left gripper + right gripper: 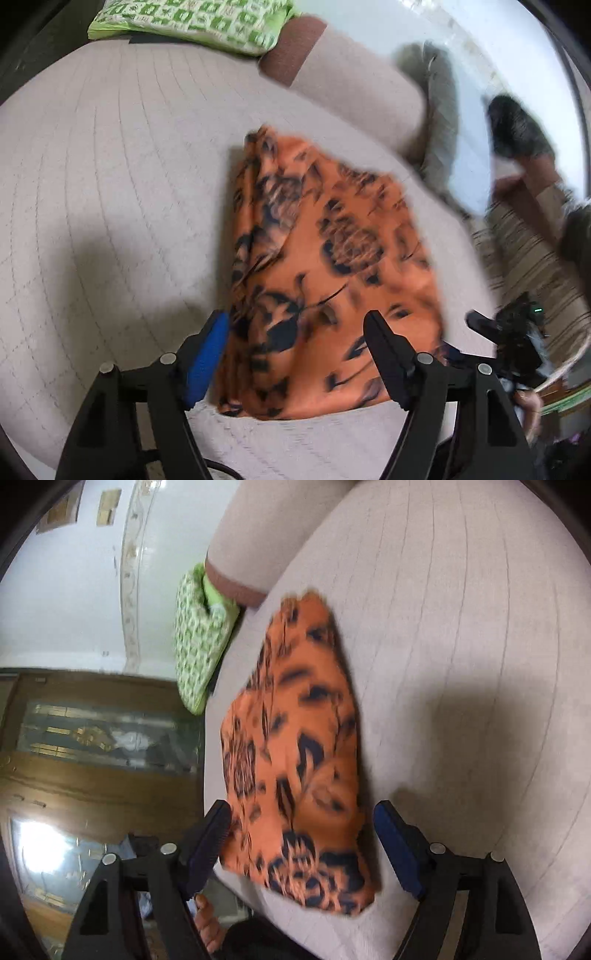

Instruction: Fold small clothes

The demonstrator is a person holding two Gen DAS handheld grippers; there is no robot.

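An orange cloth (325, 236) with a black flower print lies folded and fairly flat on a pale quilted cushion surface (110, 184). In the left wrist view my left gripper (295, 343) stands open just above the cloth's near edge. Its blue-padded finger (207, 362) is off the cloth's left side and the other finger is over the fabric. In the right wrist view the same cloth (295, 757) runs away from me, and my right gripper (301, 834) is open astride its near end, its pads clear of the fabric.
A beige bolster with a brown end (332, 74) and a green patterned pillow (192, 22) lie at the far side. The cushion's edge drops to a striped rug (535, 258). The other tool's black body (517, 332) shows at right. A wooden glazed door (92, 738) stands beyond.
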